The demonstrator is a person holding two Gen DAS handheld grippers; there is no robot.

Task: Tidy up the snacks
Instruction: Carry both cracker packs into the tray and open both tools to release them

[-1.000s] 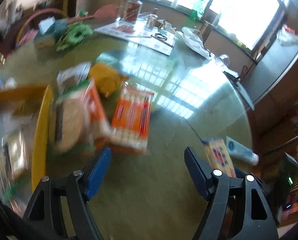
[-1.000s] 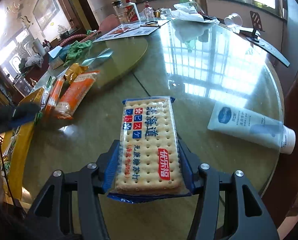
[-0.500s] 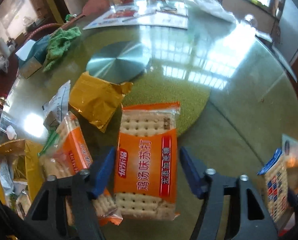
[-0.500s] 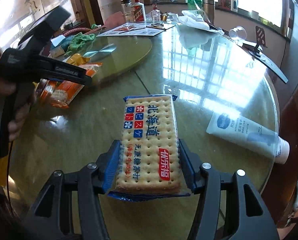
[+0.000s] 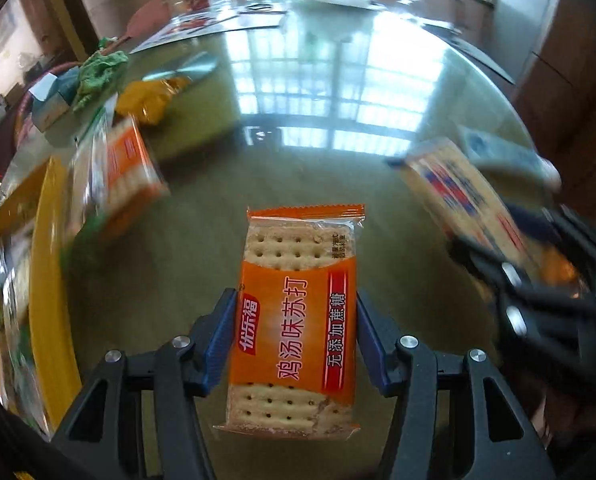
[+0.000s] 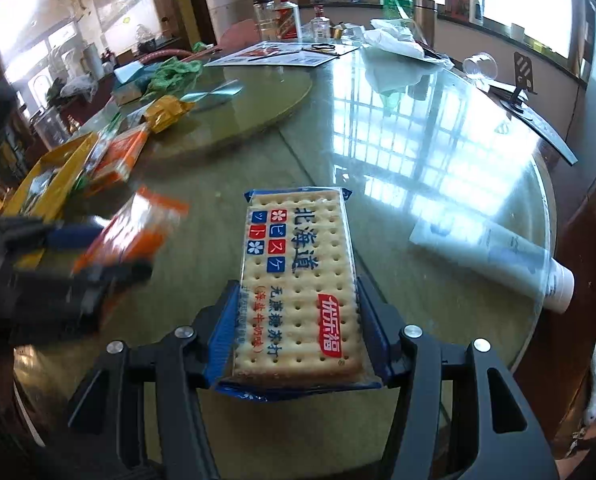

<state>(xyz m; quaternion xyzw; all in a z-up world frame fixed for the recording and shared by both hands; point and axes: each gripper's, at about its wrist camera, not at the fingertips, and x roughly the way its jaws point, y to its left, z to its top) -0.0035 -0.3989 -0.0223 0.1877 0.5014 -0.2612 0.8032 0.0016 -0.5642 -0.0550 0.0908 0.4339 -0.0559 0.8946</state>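
Note:
My left gripper (image 5: 294, 336) is shut on an orange cracker pack (image 5: 298, 312) and holds it above the glass table (image 5: 338, 128). My right gripper (image 6: 296, 328) is shut on a blue cracker pack (image 6: 298, 284), also off the table. The right gripper with its blue pack (image 5: 470, 200) shows at the right of the left wrist view. The left gripper with its orange pack (image 6: 134, 228) shows blurred at the left of the right wrist view. Another orange cracker pack (image 5: 126, 168) and a gold wrapper (image 5: 150, 98) lie beside a yellow box (image 5: 50, 280) at the left.
A white tube (image 6: 494, 256) lies near the table's right edge. A round glass turntable (image 6: 254, 100) sits mid-table. Green cloth (image 6: 174, 74), papers (image 6: 286, 54), bottles (image 6: 278, 16), a white bag (image 6: 398, 44) and a tipped glass (image 6: 480, 66) stand at the back.
My left gripper has closed on the orange cracker pack, lifted it off the table and carried it to the right, close to my right gripper. The right gripper still holds the blue pack.

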